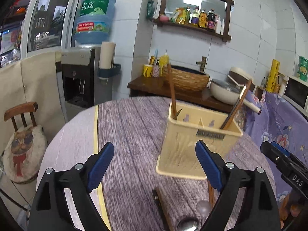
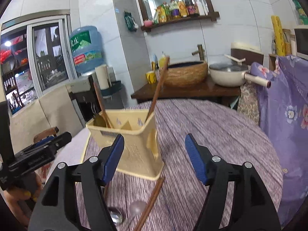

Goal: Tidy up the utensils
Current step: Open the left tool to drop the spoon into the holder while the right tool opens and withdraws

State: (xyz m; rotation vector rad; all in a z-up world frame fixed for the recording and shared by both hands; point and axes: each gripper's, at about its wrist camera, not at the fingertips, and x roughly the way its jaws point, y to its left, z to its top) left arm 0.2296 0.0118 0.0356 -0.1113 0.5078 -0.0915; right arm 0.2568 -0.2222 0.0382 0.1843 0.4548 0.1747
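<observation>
A cream two-compartment utensil holder (image 1: 184,146) (image 2: 138,150) stands on the round table. A wooden-handled utensil (image 1: 171,90) (image 2: 100,100) leans in its left compartment and a brown chopstick (image 1: 237,104) (image 2: 158,88) in its right. Brown chopsticks (image 1: 211,192) (image 2: 152,196), a metal spoon (image 1: 187,225) (image 2: 115,215) and a translucent spoon (image 1: 203,207) (image 2: 137,207) lie on the table in front of the holder. My left gripper (image 1: 154,144) is open and empty just short of the holder. My right gripper (image 2: 155,137) is open and empty too, over the loose chopsticks.
The table (image 1: 134,119) has a purple-grey wood-grain cover with a yellow stripe. A floral purple cloth (image 2: 284,104) drapes to the right. Behind are a counter with a basin (image 1: 186,79) and a pan (image 2: 229,75), a water dispenser (image 1: 84,77) and a chair with a cat cushion (image 1: 23,146).
</observation>
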